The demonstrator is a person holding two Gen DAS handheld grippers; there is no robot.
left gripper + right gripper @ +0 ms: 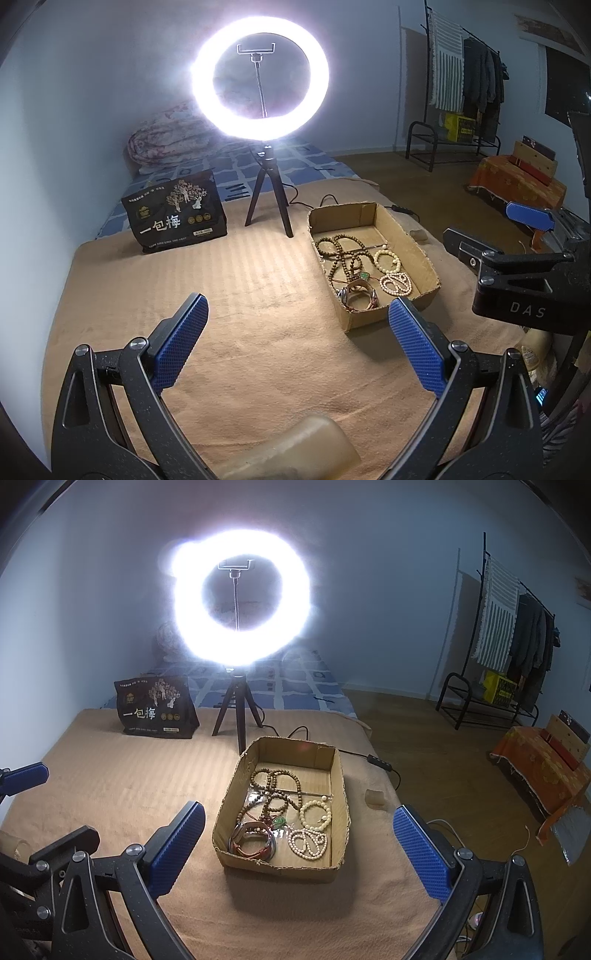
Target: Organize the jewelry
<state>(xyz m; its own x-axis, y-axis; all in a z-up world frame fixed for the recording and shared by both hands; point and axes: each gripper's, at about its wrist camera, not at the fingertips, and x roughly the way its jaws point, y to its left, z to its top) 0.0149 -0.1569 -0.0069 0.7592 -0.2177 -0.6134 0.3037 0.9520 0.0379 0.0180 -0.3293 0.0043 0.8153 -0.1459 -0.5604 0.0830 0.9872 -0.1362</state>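
Observation:
An open cardboard box [417, 236] [341, 775] sits on the tan blanket and holds the jewelry. Inside lie brown wooden bead strands [341, 249] [275, 786], a cream bead bracelet [387, 261] [315, 815], a white bead strand [397, 284] [308, 843], a green pendant [279, 821] and a watch with a reddish strap [360, 293] [253, 843]. My left gripper [299, 323] hangs open over bare blanket, left of the box. My right gripper [299, 830] is open too, its blue fingers [421, 853] spread either side of the box's near end, above it.
A lit ring light on a small tripod [267, 192] [236, 709] stands behind the box, its cable trailing right. A black snack bag [175, 216] [155, 707] stands at back left. A small pale block [375, 796] lies right of the box. The bed edge drops to wooden floor [436, 746] on the right.

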